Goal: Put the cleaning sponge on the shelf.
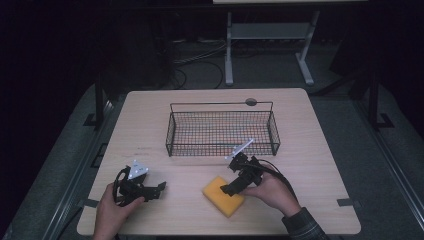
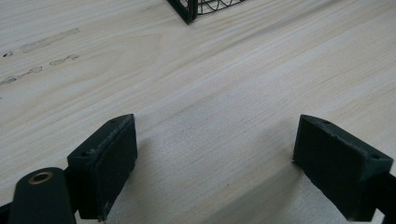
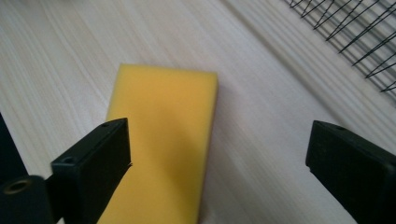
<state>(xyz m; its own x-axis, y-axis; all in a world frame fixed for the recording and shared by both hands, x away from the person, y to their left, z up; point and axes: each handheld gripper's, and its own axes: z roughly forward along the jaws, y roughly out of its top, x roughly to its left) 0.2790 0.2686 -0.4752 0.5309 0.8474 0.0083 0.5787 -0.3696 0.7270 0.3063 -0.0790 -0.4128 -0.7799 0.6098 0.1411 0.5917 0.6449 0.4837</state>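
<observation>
Right hand-held gripper (image 1: 231, 189) low over flat yellow rectangular foam sponge (image 1: 223, 195), jaws spread wide, nothing pinched; sponge lies on pale wooden counter (image 1: 310, 165) near front edge, one pad above it, contact hard to judge. Left hand-held gripper (image 1: 159, 189) at front left, jaws likewise spread over bare wood, well apart from sponge. Farther back, black wire mesh basket (image 1: 222, 131) sits mid-counter, just beyond sponge.
</observation>
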